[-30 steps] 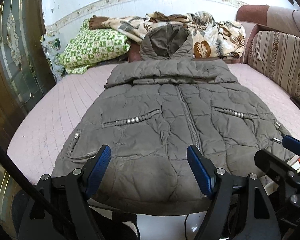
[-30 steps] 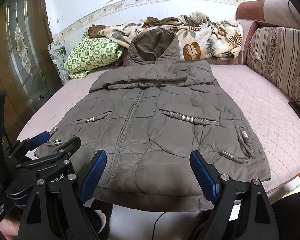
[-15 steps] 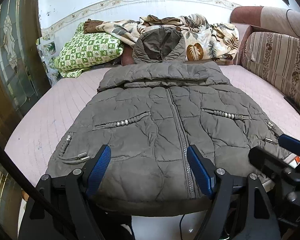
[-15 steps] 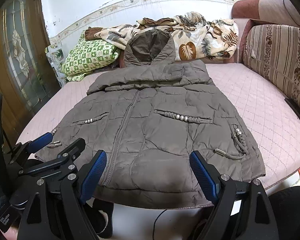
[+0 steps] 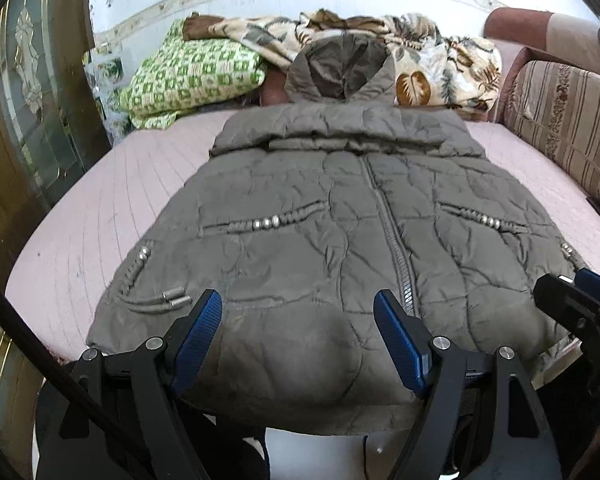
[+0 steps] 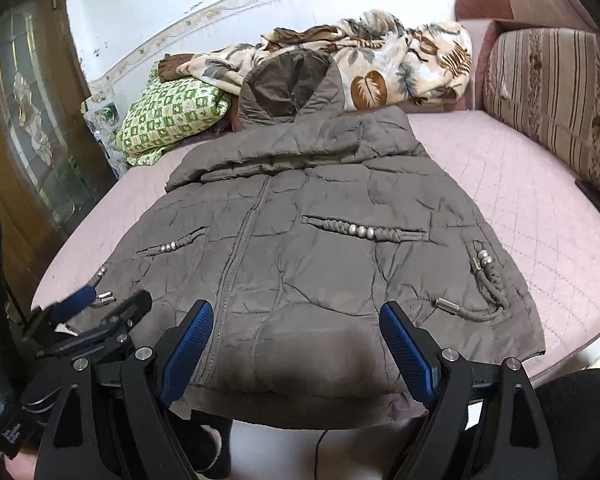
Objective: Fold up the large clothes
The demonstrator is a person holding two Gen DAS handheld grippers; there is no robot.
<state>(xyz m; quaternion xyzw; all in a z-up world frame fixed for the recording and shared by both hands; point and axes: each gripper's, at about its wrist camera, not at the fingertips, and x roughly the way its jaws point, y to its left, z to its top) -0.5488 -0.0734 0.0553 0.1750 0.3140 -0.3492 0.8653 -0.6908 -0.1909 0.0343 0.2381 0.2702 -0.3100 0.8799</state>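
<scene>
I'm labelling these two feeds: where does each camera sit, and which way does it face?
Left wrist: behind the open left gripper, facing down over the grey-brown quilted hooded jacket; right gripper at right edge.
Right wrist: behind the open right gripper, facing the same jacket; left gripper at lower left.
Shared: jacket, pink quilted bed, green checked pillow.

left hand-held gripper [image 5: 298, 326] | edged lower, closer over jacket [image 5: 320, 248] hem | jaws unchanged

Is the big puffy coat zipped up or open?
Zipped up. The coat lies spread flat on the bed, and its zipper runs closed down the middle with both front halves joined.
</scene>
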